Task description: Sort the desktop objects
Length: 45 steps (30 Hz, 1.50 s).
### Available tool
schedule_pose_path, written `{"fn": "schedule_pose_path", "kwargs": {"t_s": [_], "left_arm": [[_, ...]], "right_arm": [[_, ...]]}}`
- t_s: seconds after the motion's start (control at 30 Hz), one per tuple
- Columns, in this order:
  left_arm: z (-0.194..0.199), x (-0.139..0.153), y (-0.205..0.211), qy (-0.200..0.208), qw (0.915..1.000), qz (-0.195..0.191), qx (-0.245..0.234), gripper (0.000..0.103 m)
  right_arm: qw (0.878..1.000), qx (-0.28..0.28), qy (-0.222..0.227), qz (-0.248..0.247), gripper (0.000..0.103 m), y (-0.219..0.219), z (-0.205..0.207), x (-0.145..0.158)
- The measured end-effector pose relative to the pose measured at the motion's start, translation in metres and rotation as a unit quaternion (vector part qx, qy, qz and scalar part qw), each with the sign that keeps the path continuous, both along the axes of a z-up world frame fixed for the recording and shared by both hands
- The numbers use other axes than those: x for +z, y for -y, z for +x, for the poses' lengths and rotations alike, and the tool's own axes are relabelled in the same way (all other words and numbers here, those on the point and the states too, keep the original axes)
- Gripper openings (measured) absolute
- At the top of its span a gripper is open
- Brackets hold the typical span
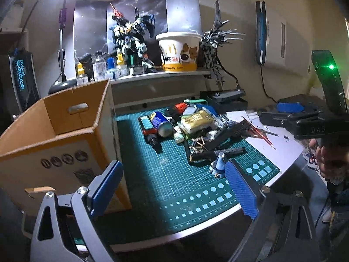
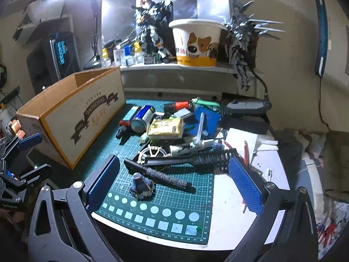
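Above the mat [image 2: 178, 187], both tools [image 1: 172, 187] [image 2: 174, 185] hover agape.

A home hobby desk: cutting mat [image 1: 165, 174], robot models [image 1: 130, 39], paint bottles [image 1: 100, 67].

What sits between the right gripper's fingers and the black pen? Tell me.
A small blue-grey figurine stands on the green cutting mat, between the open right gripper and the black pen, seen in the right wrist view.

Your claw pads [image 2: 244, 187] are blue, knurled plastic on matt grey metal arms. The cutting mat [image 2: 174, 198] is matt green, printed with a grid. The box [image 1: 65, 128] is raw brown cardboard; the can [image 2: 142, 118] is glossy metal; the bucket [image 2: 196, 43] is smooth printed paper.
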<state>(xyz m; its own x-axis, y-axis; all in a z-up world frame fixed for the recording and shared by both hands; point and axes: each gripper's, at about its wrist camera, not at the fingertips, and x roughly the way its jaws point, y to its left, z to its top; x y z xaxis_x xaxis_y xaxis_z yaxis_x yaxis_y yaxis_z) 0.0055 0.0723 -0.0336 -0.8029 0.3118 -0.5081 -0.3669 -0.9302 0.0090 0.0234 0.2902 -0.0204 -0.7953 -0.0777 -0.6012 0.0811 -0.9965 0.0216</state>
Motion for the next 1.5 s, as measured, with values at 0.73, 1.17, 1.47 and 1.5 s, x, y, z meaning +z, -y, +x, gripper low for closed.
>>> {"fn": "schedule_pose_path", "kwargs": {"t_s": [0.73, 1.17, 1.47, 1.5], "left_arm": [[-0.013, -0.024, 0.005, 0.058, 0.9982, -0.01, -0.01, 0.096], [-0.014, -0.027, 0.01, 0.074, 0.9969, -0.012, -0.02, 0.096], [-0.011, -0.032, 0.004, 0.071, 0.9962, -0.019, -0.046, 0.096], [-0.011, -0.032, 0.003, 0.065, 0.9964, -0.018, -0.05, 0.096]], "right_arm": [[0.991, 0.078, 0.105, 0.028, 0.039, 0.054, -0.038, -0.079], [0.973, 0.185, 0.126, 0.046, 0.028, 0.064, -0.056, -0.09], [0.953, 0.243, 0.141, 0.113, 0.05, 0.057, -0.052, -0.079], [0.958, 0.227, 0.137, 0.112, 0.066, 0.054, -0.047, -0.077]]}}
